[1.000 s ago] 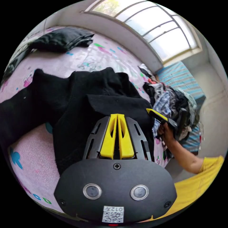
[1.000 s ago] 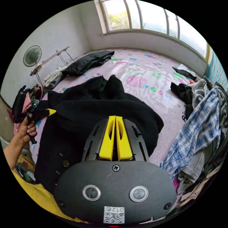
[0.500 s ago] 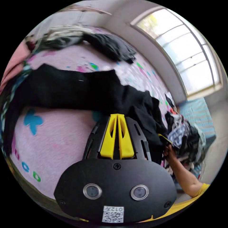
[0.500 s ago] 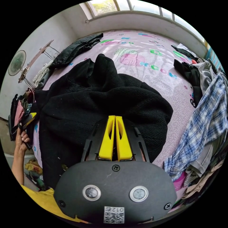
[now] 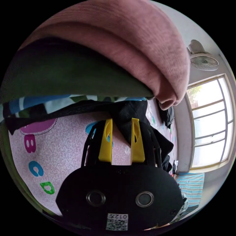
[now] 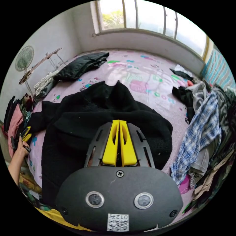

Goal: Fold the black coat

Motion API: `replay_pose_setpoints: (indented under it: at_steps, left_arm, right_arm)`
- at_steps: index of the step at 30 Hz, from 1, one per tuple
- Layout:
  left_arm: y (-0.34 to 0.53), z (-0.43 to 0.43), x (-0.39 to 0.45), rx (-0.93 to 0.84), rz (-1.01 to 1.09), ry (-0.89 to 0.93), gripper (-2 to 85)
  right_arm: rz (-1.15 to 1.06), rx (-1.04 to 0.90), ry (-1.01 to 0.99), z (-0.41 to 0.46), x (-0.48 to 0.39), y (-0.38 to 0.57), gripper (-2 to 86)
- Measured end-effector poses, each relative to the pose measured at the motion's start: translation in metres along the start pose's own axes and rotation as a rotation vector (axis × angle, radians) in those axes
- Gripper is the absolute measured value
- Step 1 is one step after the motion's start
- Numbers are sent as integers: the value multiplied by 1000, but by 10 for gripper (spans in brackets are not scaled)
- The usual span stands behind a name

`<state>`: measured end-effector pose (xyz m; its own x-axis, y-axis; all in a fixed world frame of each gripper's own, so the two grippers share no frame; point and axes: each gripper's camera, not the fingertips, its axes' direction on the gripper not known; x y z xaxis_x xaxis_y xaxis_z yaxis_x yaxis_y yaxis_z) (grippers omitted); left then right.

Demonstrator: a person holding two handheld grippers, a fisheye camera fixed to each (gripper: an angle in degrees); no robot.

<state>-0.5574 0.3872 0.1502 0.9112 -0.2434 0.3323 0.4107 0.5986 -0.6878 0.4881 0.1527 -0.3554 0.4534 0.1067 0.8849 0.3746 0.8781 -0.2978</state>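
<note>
The black coat point(image 6: 81, 118) lies spread on the pink printed bed sheet point(image 6: 147, 73), right side folded over the body. My right gripper point(image 6: 119, 121) is shut, and a fold ridge of the coat runs right up to its tips. In the right gripper view a hand point(image 6: 19, 150) holds my left gripper point(image 6: 26, 134) at the bed's left edge, by the stretched-out sleeve. In the left gripper view my left gripper point(image 5: 121, 120) is open. The black sleeve end point(image 5: 127, 110) lies loose just beyond and between its jaws.
A heap of mixed clothes with a plaid shirt point(image 6: 206, 118) fills the right side of the bed. A dark garment point(image 6: 83, 65) lies at the far left. A pink garment point(image 5: 137, 49) over a dark layer overhangs the left gripper. A fan point(image 6: 24, 57) stands by the wall.
My left gripper has carried the sleeve out to the bed's left edge, opened and let it go. My right gripper dipped towards the coat, rose again and stayed shut.
</note>
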Motion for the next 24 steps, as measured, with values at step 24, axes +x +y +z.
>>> replay_pose_setpoints:
  at_steps: [24]
  left_arm:
    - [148,-100,91,6,871,341,24]
  right_arm:
    - [-233,-166,-903,-58,-197,-128,123]
